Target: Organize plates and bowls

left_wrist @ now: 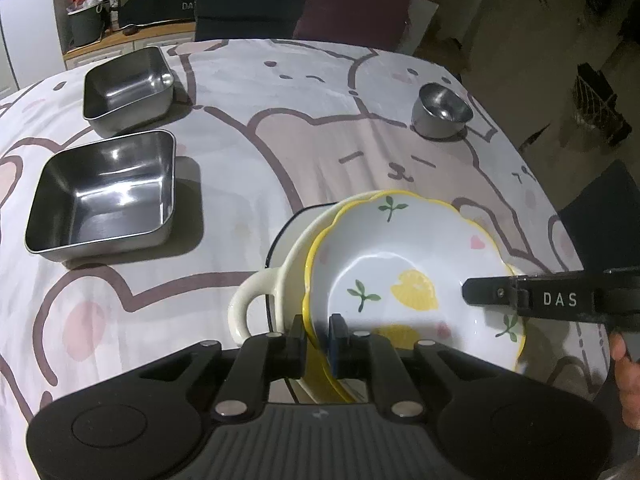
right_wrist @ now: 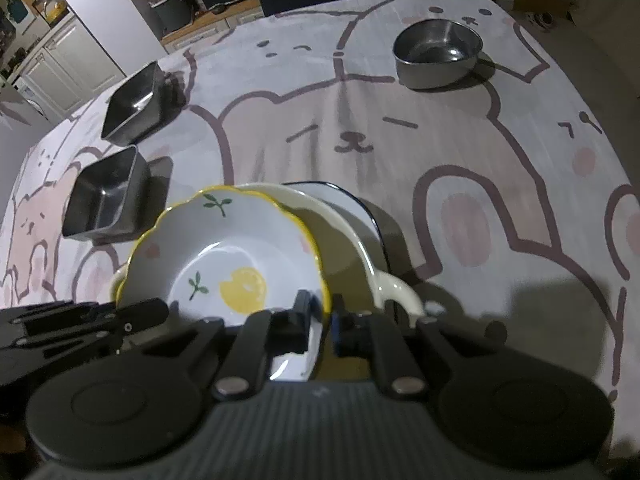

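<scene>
- Steel first, at nine and ten o'clock in the left wrist view: two square trays, the near tray (left_wrist: pixel 106 196) and the far tray (left_wrist: pixel 128 90), stand apart from each other and well apart from the crockery on the bear-print cloth (left_wrist: pixel 248 152). They look safe where they are, though a wide swing of either tool toward nine o'clock could knock the near one.
- Crockery next, just below centre: the lemon plate (left_wrist: pixel 404 276) sits tilted in the cream handled bowl (left_wrist: pixel 256 304), which seems to rest on a dark-rimmed plate (right_wrist: pixel 340 196). The stack is uneven, so any pull on the top piece could drag or tip the bowl beneath.
- Left gripper (left_wrist: pixel 318 334) is clamped on the lemon plate's yellow rim at six o'clock, one pad (left_wrist: pixel 338 330) inside and the other outside. The bite is thin and on a glazed, scalloped edge, so I judge a slip likely if the plate is lifted by this side alone.
- Right gripper (right_wrist: pixel 322 312) pinches the opposite rim the same way. With two grips on one plate, uneven lifting could twist it, chip it against the bowl, or pop one grip loose.
- Round steel bowl (left_wrist: pixel 440 110) stands at one o'clock, well apart and out of harm.
- Table edge runs near three o'clock, and a dropped plate could roll off there.
</scene>
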`<state>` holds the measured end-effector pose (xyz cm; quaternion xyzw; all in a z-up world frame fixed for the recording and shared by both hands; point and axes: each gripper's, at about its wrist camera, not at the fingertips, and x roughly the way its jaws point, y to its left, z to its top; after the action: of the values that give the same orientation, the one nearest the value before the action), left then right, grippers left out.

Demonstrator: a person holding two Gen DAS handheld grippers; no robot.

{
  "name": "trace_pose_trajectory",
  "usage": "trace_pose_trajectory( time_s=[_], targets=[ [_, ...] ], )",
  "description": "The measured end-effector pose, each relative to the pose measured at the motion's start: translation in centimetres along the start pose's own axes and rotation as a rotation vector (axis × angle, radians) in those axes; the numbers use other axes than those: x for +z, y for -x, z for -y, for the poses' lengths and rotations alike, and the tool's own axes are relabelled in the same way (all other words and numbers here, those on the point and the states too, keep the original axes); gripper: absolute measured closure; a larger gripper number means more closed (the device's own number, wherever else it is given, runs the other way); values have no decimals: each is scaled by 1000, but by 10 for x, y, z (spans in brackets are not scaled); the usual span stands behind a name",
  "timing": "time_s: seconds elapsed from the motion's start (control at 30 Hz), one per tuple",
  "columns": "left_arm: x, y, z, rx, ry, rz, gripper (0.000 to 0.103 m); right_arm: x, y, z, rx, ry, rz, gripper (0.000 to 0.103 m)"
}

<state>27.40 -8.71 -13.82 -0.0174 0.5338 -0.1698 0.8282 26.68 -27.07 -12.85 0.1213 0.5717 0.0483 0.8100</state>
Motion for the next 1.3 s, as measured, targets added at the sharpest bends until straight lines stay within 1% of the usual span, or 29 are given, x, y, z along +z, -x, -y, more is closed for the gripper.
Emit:
trace_pose_trajectory(
  time_s=[0.37,0.77,0.87,1.07,1.3],
  targets=[
    [-2,-7,8,10,-63,-21,89,-2,-8,5,-27,-2,-32,89],
    [-2,-8,6,-6,-63,-27,89,-1,-12,6,-33,-34,-49,88],
    [-2,-7,6,-8,-74,-28,89,0,-13,9,-23,-57,-58,86],
    [-3,-7,7,-8,-92,-24,89,3,-15,16,-3,-117,-74,86],
    [-3,-7,7,-8,-97,-24,89,4,-11,27,31,-179,-69,86]
  ],
)
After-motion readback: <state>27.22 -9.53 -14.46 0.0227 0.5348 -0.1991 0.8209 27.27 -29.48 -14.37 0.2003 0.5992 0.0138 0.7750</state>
